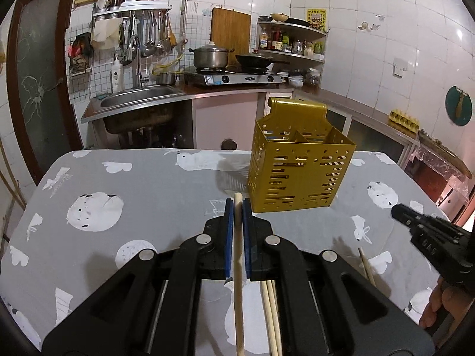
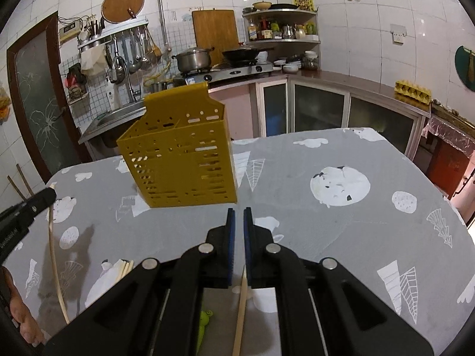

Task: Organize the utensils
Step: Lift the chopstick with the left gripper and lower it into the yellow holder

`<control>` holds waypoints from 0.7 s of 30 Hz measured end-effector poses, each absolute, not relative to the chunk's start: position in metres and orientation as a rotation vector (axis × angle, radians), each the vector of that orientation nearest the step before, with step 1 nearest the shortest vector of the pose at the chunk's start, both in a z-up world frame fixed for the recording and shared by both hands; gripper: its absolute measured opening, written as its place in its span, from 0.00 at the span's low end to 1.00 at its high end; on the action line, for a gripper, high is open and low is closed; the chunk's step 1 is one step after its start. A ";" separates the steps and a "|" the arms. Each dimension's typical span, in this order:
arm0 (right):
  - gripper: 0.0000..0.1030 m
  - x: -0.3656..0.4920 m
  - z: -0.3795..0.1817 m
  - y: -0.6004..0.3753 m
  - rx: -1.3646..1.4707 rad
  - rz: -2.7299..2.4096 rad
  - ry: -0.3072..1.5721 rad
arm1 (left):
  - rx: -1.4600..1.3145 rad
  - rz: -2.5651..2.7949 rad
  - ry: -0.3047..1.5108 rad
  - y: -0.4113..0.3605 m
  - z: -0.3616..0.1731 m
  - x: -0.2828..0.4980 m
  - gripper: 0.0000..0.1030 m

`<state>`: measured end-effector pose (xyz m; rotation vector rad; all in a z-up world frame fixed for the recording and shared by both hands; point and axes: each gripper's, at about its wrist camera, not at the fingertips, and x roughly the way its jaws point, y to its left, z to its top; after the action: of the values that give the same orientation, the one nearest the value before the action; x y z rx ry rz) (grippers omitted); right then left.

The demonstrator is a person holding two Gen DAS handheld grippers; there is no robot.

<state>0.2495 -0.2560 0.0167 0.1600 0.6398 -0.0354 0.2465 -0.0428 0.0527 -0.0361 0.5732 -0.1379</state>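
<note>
Kitchen scene, tabletop (image 1: 148, 184) covered with a grey cloth printed with white animals and shapes, fills the lower half of both views. Behind it a steel sink (image 1: 139, 96) on the left, a gas stove (image 1: 231, 77) carrying a lidded pot (image 1: 211, 56) and a dark wok (image 1: 253, 59), and a corner shelf (image 1: 292, 40) of bottles against the white tiled wall. Gold perforated utensil holder (image 1: 299, 172) stands upright on the far middle of the tabletop, divided into compartments, tall back plate facing the stove; it looks empty from the left wrist view, though the inside is only partly visible. Left tongs (image 1: 236, 204) are clamped on a pale wooden chopstick (image 1: 238, 267) that runs lengthwise between the blue pads, tip poking out just ahead of them, close to the holder's near left corner. Below the left tongs a few loose chopsticks (image 1: 271, 311) lie on the cloth. Right tongs (image 2: 239, 212) are clamped on another chopstick (image 2: 241, 311), held far back in the pads so none shows beyond the tips. A small green item (image 2: 204, 319) lies on the cloth under the right tongs, too hidden to identify.
</note>
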 end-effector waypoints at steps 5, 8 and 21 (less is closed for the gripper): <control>0.09 0.260 -0.012 -0.255 0.164 -0.041 0.748 | -0.025 -0.131 0.602 -0.046 0.044 0.251 0.04; 0.45 0.263 -0.027 -0.252 0.150 -0.059 0.780 | -0.026 -0.129 0.616 -0.044 0.038 0.253 0.04; 0.05 0.284 -0.051 -0.244 0.110 -0.085 0.891 | -0.022 -0.119 0.650 -0.041 0.028 0.263 0.04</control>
<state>0.2836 -0.2437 -0.0512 0.1103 0.8912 -0.0847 0.2629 -0.0407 0.0275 -0.0224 0.6501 -0.1187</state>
